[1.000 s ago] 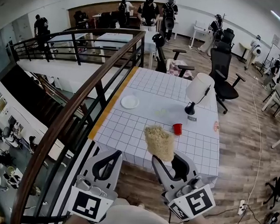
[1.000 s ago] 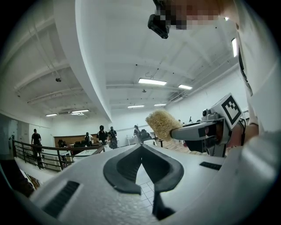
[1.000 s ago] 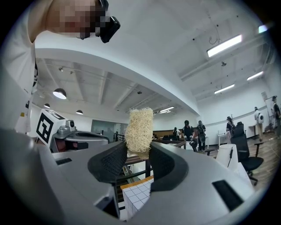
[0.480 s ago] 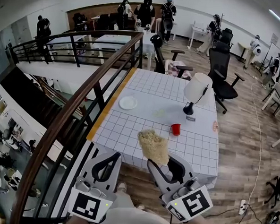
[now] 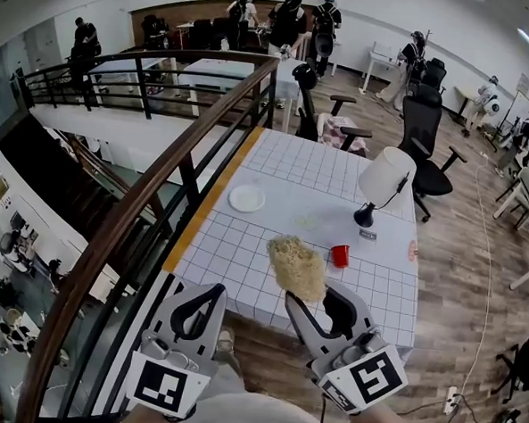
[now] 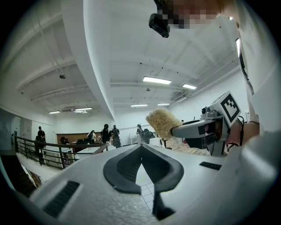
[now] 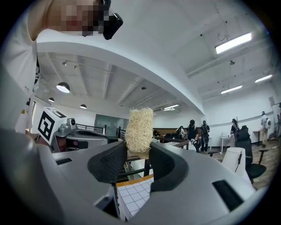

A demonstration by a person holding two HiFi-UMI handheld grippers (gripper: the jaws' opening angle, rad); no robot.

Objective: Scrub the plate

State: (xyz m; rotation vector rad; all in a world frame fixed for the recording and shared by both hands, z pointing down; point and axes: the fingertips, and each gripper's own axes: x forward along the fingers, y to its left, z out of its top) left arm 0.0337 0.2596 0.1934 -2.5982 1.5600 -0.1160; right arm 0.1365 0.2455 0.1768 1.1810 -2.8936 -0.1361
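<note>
Railing of dark curved wood [image 5: 147, 199] runs up the left side, with a drop to a lower floor beyond it. Next, low in the head view, comes the left gripper [image 5: 213, 292], jaws closed tip to tip with nothing between them, held in the air short of the table. Further in, a small round white plate [image 5: 247, 197] lies bare beside the left edge of the white gridded table [image 5: 235, 249], about halfway along it. To its right, the right gripper [image 5: 311, 298] is clamped narrowly on the lower end of a tan fibrous scrubbing pad [image 5: 298, 267], upright above the table's near edge and well apart from the plate. A small red cup [image 5: 339, 255] and a white-shaded lamp with a black base [image 5: 385, 178] follow toward the right edge. Nothing steadies the plate, so a sideways scrub would likely slide it off that left edge. The pad, pinched only at its end, may bend or slip out under pressure.
</note>
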